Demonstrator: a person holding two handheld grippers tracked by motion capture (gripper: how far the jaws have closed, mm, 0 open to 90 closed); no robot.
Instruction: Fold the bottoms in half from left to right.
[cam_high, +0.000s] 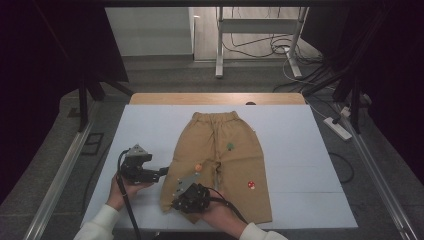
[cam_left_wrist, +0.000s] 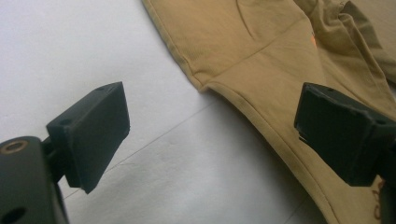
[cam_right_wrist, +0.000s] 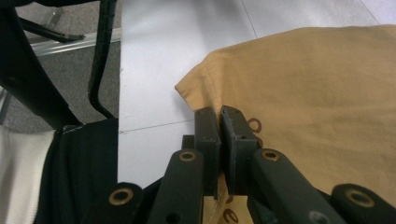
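Observation:
Tan child's trousers (cam_high: 220, 160) lie flat on the white table cover (cam_high: 300, 165), waistband at the far side. Small green, orange and red patches mark the front. My right gripper (cam_high: 177, 204) sits at the near left leg's hem. In the right gripper view the trousers' (cam_right_wrist: 317, 84) hem corner is pinched between the jaws of this gripper (cam_right_wrist: 219, 116), which is shut on it. My left gripper (cam_high: 161, 173) is just left of the trousers, pointing at their outer edge. In the left gripper view the gripper (cam_left_wrist: 212, 130) is open, with the trousers' (cam_left_wrist: 261, 51) seam edge lying beyond the jaws.
The table's wooden far edge (cam_high: 217, 98) shows behind the white cover. Metal rails (cam_high: 60, 175) run along both sides. A power strip (cam_high: 339, 128) and cables lie on the floor at the right. A cable trails from each gripper toward the near edge.

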